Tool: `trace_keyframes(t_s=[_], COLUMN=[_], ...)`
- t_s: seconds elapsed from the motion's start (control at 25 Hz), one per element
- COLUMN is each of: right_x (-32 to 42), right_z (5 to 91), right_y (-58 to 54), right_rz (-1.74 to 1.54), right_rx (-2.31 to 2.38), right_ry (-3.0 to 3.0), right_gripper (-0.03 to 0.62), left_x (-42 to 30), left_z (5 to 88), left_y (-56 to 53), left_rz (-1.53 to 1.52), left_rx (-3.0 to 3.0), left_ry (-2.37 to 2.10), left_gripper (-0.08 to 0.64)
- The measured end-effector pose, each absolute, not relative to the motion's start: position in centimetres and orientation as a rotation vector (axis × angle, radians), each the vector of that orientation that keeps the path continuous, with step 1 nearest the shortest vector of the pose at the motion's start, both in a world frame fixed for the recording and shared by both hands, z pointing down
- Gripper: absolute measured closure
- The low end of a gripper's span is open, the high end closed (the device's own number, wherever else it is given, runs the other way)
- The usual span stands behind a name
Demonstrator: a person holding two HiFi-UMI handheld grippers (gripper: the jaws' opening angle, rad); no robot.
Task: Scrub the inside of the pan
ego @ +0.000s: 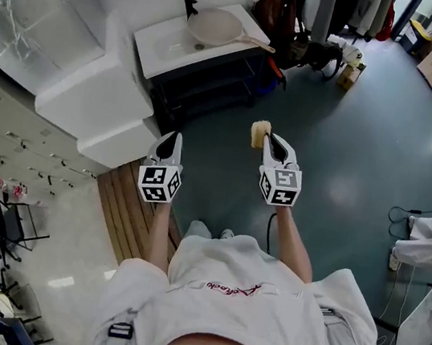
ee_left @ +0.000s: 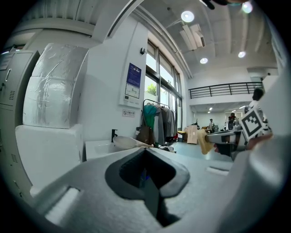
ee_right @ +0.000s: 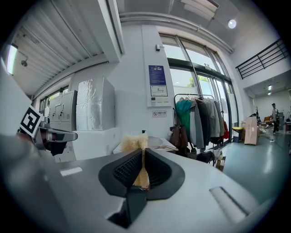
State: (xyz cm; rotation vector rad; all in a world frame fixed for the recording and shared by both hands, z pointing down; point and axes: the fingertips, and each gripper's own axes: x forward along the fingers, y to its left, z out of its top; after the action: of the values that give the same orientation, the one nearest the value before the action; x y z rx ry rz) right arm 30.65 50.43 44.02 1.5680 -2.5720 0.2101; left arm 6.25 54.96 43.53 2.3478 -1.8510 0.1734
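Observation:
A pale pan [ego: 213, 25] with a wooden handle lies in the white sink [ego: 165, 44] at the far end of the room floor, well ahead of both grippers. My right gripper [ego: 274, 143] is shut on a yellow sponge [ego: 260, 132], which sticks out past the fingertips. In the right gripper view the sponge [ee_right: 134, 142] is pinched between the dark pads of my right gripper [ee_right: 142, 154], and the pan [ee_right: 160, 143] shows just behind it. My left gripper [ego: 171, 139] is shut and holds nothing. In the left gripper view my left gripper [ee_left: 145, 153] points toward the pan [ee_left: 128, 142].
A black faucet [ego: 190, 5] stands at the sink's back. White foam-wrapped blocks [ego: 92, 83] sit left of the sink. A wooden pallet [ego: 125, 210] lies on the floor by my left side. A clothes rack [ee_right: 198, 123] and bags stand right of the sink.

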Motion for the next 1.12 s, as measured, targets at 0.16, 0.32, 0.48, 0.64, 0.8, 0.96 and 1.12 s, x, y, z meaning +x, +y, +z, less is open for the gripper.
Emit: trace_keyframes(t_s=[0.16, 0.32, 0.48, 0.64, 0.8, 0.96, 1.12], right_x=[31.2, 30.9, 30.7, 30.6, 30.5, 29.6, 28.5], right_z=[44.3, 44.3, 44.8, 44.7, 44.6, 44.3, 44.2], right_y=[49.9, 48.9, 47.9, 45.9, 43.4, 40.2, 37.1], right_rz=[0.218, 0.218, 0.215, 0.202, 0.191, 0.177, 0.16], right_rx=[1.572, 1.573, 1.573, 1.593, 1.612, 1.611, 1.593], right_ry=[-2.571, -2.576, -2.572, -2.559, -2.543, -2.532, -2.524], right_gripper=[0.565, 0.565, 0.565, 0.565, 0.565, 0.565, 0.565], left_x=[6.7, 6.6, 6.5, 6.4, 6.1, 5.1, 4.4], left_z=[43.7, 43.8, 44.3, 44.5, 44.7, 44.8, 44.6], left_y=[54.6, 53.6, 52.3, 50.0, 47.3, 44.0, 40.6], left_rz=[0.179, 0.18, 0.175, 0.168, 0.154, 0.14, 0.122], left_rx=[2.346, 2.346, 2.346, 2.361, 2.371, 2.372, 2.372], left_ry=[-1.857, -1.858, -1.851, -1.837, -1.823, -1.814, -1.809], left_gripper=[0.56, 0.56, 0.56, 0.56, 0.56, 0.56, 0.56])
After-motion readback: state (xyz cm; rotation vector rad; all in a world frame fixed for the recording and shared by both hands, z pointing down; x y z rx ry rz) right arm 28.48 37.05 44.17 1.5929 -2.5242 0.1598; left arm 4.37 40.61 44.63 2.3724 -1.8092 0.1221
